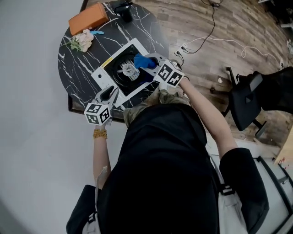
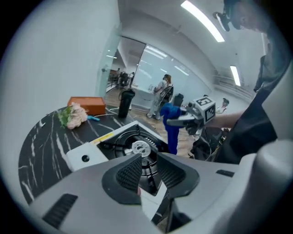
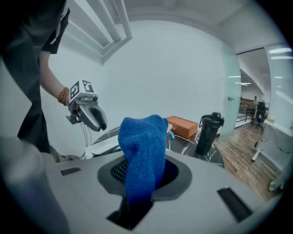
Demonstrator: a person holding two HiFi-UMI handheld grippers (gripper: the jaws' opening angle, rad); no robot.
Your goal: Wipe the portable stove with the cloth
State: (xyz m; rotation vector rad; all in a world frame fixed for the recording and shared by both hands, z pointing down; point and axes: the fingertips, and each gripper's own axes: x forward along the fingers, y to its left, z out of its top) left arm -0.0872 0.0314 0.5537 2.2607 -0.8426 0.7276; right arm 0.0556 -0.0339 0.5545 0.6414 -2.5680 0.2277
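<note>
The portable stove (image 1: 103, 73) is white with a black top and a round burner (image 1: 129, 70), and it sits on the round black marble table (image 1: 73, 59). A blue cloth (image 1: 143, 61) hangs over the stove's right side, with my right gripper (image 1: 149, 62) shut on it. In the right gripper view the cloth (image 3: 143, 151) fills the space between the jaws. My left gripper (image 1: 110, 93) hovers at the stove's near left corner. Its jaws stand apart with nothing between them, and the stove (image 2: 84, 155) shows beyond them. The left gripper view also shows the cloth (image 2: 171, 125) dangling.
At the table's far side lie an orange box (image 1: 88, 17), a pale flower bunch (image 1: 82, 40) and a black bottle (image 1: 123, 9). A black office chair (image 1: 249, 98) and cables (image 1: 201, 41) are on the wooden floor to the right. The person stands at the table's near edge.
</note>
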